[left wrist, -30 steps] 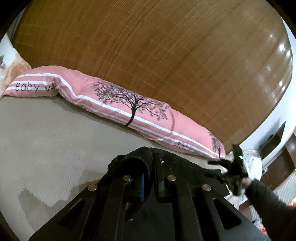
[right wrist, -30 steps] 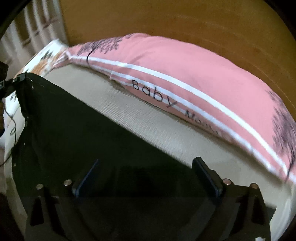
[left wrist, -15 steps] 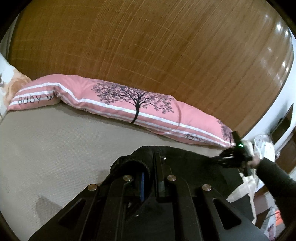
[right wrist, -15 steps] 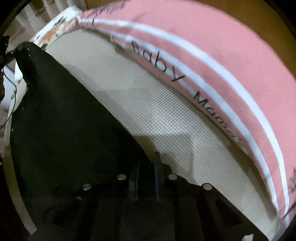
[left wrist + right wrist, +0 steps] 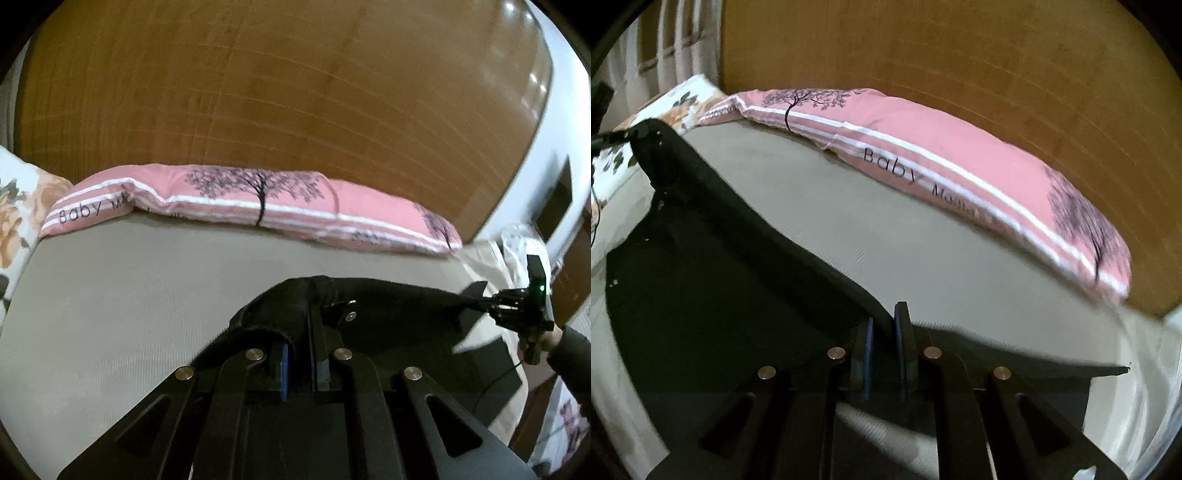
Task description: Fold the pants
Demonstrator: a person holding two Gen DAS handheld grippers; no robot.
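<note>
Black pants (image 5: 388, 314) hang stretched between my two grippers above the beige bed (image 5: 129, 295). My left gripper (image 5: 300, 325) is shut on a bunched corner of the waistband, where a metal button (image 5: 350, 316) shows. My right gripper (image 5: 884, 325) is shut on the other edge of the pants (image 5: 720, 277), which spread dark to the left in the right wrist view. The right gripper also shows in the left wrist view (image 5: 476, 301) at far right, pinching the cloth taut.
A long pink pillow (image 5: 258, 206) with tree prints lies along the wooden headboard (image 5: 295, 92). A floral pillow (image 5: 14, 214) is at the left. The bed's right edge (image 5: 491, 258) and a dark cabinet (image 5: 554, 203) are at the right.
The right gripper closed on the pants edge and both grippers lifted and pulled the cloth taut; the views tilted up toward the headboard.
</note>
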